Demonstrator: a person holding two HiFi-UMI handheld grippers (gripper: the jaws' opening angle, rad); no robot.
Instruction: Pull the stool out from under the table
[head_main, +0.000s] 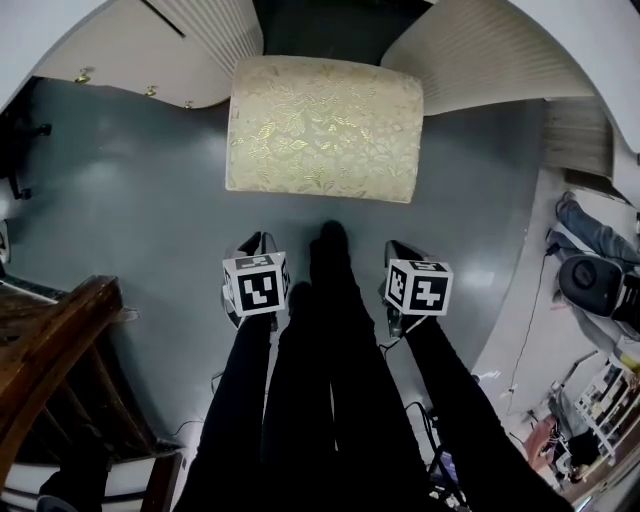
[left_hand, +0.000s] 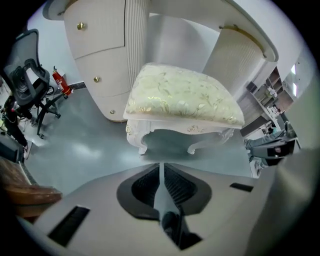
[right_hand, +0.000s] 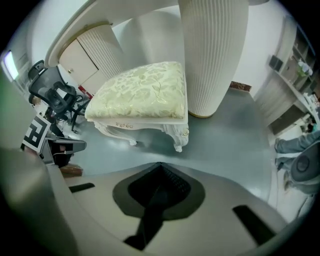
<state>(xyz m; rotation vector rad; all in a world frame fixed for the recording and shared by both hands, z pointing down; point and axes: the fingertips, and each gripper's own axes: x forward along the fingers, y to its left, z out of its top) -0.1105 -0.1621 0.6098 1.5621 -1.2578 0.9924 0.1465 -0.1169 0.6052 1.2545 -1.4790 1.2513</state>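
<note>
The stool (head_main: 325, 125), with a gold-patterned cushion on white carved legs, stands on the grey floor in front of the white table (head_main: 480, 50), between its ribbed pedestals. It also appears ahead in the left gripper view (left_hand: 180, 95) and the right gripper view (right_hand: 140, 92). Both grippers hang short of the stool's near edge without touching it. My left gripper (head_main: 250, 242) (left_hand: 160, 165) shows a narrow slit between its jaws with nothing in it. My right gripper (head_main: 396, 250) (right_hand: 160, 165) has its jaws together and holds nothing.
My dark-clad legs (head_main: 330, 380) stand between the two grippers. A wooden chair (head_main: 60, 340) sits at the lower left. A black office chair (left_hand: 25, 80) and a red extinguisher (left_hand: 59, 80) stand far left. A person's legs (head_main: 595, 230) lie at the right.
</note>
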